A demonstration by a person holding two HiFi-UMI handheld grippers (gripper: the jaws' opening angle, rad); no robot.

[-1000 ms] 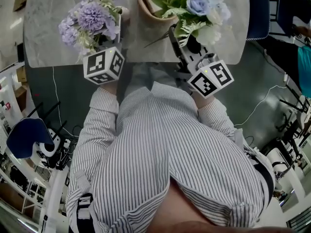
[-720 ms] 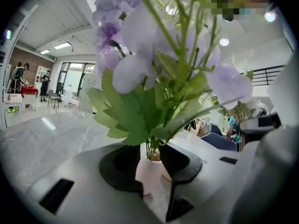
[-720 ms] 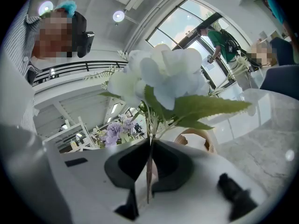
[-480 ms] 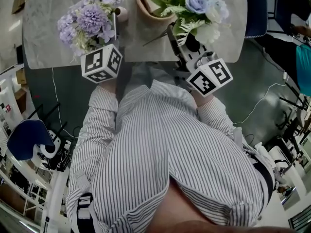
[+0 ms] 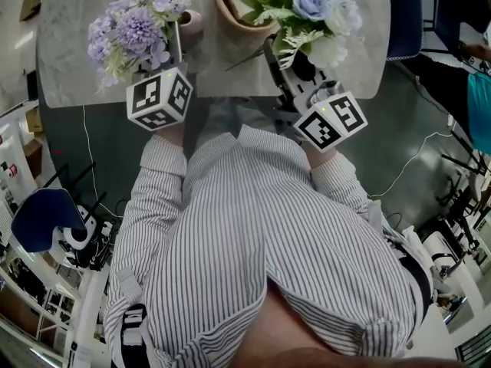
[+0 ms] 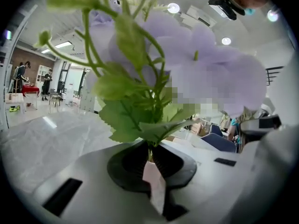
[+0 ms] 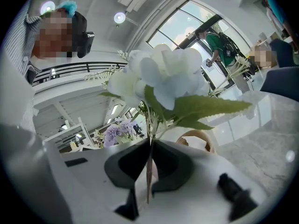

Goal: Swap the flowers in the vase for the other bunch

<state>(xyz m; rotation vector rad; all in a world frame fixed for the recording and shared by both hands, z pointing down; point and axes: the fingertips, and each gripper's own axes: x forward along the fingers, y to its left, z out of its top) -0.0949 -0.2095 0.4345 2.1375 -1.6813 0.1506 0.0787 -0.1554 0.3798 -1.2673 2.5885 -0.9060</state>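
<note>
Purple bunch (image 5: 134, 33) stem betw. L tongs (image 6: 150, 149), closing on it — R tongs (image 7: 149, 146) clamped on white-blue bunch (image 7: 163, 76).

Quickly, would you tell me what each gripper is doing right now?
Left gripper: jaws closing on the stem of the purple artificial flower bunch.
Right gripper: closed, holding the white-and-blue artificial flower bunch by its stem.

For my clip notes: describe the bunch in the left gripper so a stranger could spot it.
Over the marble table, left of the tan vase, the left gripper, jaws closing on a stem, holds the purple bunch. It alone is lilac; the other bunch is white and pale blue.
</note>
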